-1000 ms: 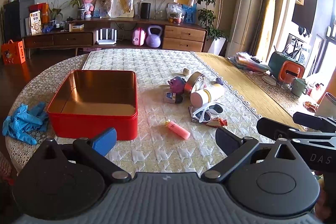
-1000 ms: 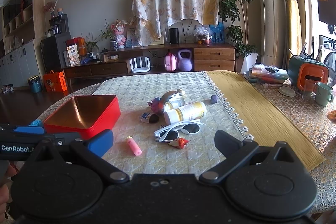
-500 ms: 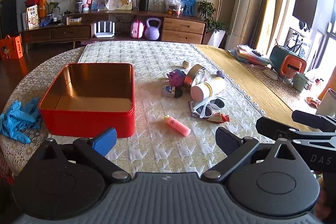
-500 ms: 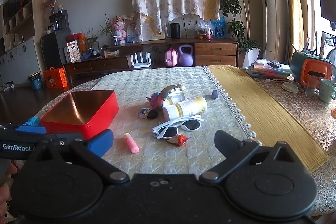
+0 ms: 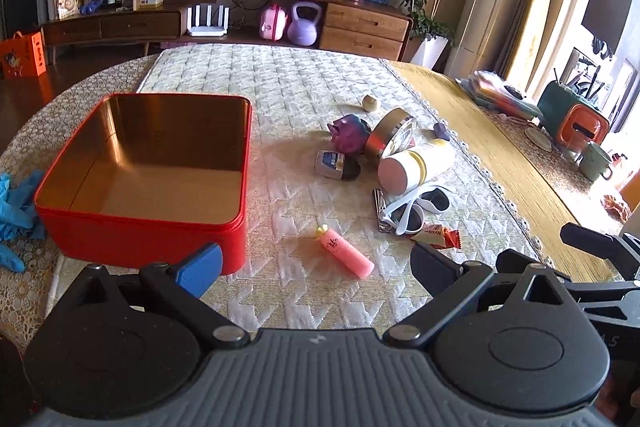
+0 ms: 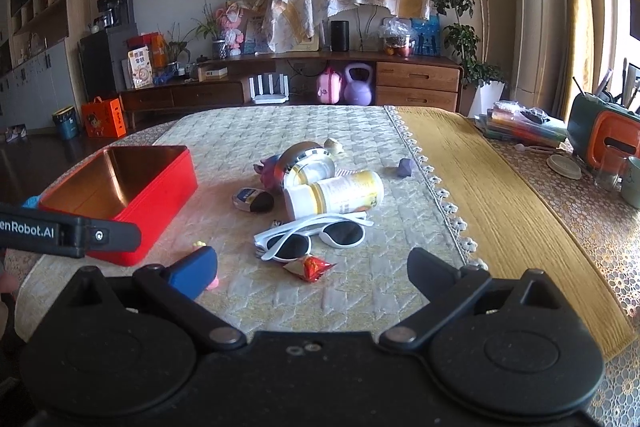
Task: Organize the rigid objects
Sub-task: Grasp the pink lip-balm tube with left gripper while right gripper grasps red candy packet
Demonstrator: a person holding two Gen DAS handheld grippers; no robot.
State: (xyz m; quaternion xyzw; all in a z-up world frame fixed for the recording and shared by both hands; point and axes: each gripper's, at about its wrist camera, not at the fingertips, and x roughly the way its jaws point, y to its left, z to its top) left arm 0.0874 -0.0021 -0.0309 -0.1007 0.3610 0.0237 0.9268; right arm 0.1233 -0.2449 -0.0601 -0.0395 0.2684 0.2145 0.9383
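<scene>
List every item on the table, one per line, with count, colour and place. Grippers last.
tin box: 1, red, gold inside, empty, table's left
gloves: bunch, blue, left of the tin
tube: 1, pink, near centre
sunglasses: 1, white frame, below the bottle
bottle: 1, white and yellow, lying on its side
round tin: 1, silver, tilted behind the bottle
toy: 1, purple, left of the round tin
wrapper: 1, red, nearest the right gripper
mug: 1, green, far right
left gripper: open, empty
right gripper: open, empty
</scene>
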